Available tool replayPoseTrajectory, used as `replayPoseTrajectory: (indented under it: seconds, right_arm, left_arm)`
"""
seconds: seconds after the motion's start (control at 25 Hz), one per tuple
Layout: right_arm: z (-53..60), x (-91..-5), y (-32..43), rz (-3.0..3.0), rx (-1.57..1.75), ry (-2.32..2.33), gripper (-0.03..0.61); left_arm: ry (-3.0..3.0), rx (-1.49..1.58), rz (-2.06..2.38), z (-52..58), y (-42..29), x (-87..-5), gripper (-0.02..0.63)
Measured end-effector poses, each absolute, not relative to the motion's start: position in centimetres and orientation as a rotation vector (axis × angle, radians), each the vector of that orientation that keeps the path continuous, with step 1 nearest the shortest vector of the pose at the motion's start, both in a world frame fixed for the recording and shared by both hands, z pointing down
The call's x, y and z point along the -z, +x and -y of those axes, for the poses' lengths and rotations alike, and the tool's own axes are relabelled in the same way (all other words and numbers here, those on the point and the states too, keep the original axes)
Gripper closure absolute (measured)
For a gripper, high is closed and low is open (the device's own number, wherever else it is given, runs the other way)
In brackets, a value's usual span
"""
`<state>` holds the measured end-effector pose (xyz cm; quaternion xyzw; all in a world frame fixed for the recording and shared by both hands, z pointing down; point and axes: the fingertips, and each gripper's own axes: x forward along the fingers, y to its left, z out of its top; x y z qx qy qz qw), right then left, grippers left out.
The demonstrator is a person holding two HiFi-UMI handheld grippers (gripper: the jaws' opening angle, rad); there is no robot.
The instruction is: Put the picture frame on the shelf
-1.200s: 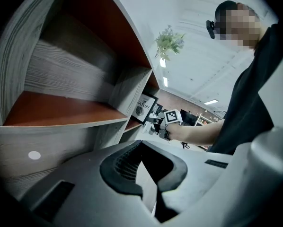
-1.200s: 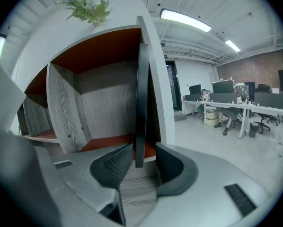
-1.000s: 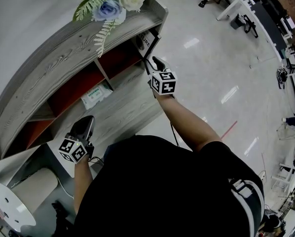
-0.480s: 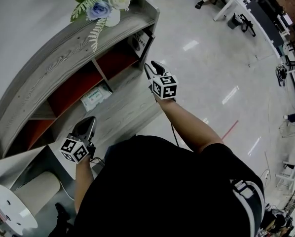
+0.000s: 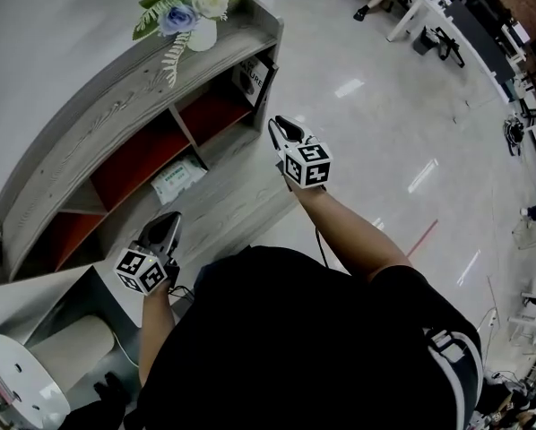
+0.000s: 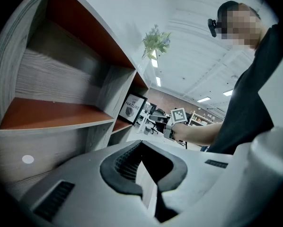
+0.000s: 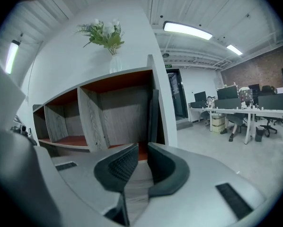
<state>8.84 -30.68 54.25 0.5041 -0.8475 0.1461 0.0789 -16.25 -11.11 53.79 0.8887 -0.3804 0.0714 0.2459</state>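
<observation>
The black picture frame (image 5: pixel 255 76) stands upright in the rightmost compartment of the grey wooden shelf (image 5: pixel 116 106), free of both grippers. It shows from the side in the left gripper view (image 6: pixel 133 109) and edge-on in the right gripper view (image 7: pixel 153 117). My right gripper (image 5: pixel 281 128) hangs in front of that compartment, a little back from it. Its jaws are closing with nothing between them (image 7: pixel 142 148). My left gripper (image 5: pixel 165 224) is low by the shelf's left end, its jaws together and empty (image 6: pixel 141 143).
A white vase of flowers (image 5: pixel 196 12) stands on the shelf top above the frame. A green-and-white packet (image 5: pixel 177 179) lies in the middle compartment. A round white stand (image 5: pixel 17 379) is at the lower left. Office desks and chairs (image 5: pixel 447 16) fill the far right.
My right gripper has drawn back from the frame's compartment toward me, and its jaws have narrowed. The frame stays on the shelf. The left gripper has barely moved.
</observation>
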Motion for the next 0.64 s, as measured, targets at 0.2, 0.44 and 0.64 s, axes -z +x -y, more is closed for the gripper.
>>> replayPoseTrajectory:
  seconds: [0.2, 0.44, 0.64]
  right_arm:
    - [29.5, -53.4, 9.2, 2.559, -0.419, 1.507, 0.518]
    - [27.9, -52.6, 9.2, 2.591, -0.403, 1.491, 0.529]
    - [26.6, -51.8, 9.5, 2.613, -0.394, 1.488, 0.548]
  left_arm:
    - [2.43, -0.192, 1.037, 10.4, -15.9, -53.5, 0.592]
    - [2.444, -0.188, 1.04, 9.3, -15.6, -53.2, 0.592]
    - [2.446, -0.189, 1.041, 8.2, -15.4, -52.9, 0.592]
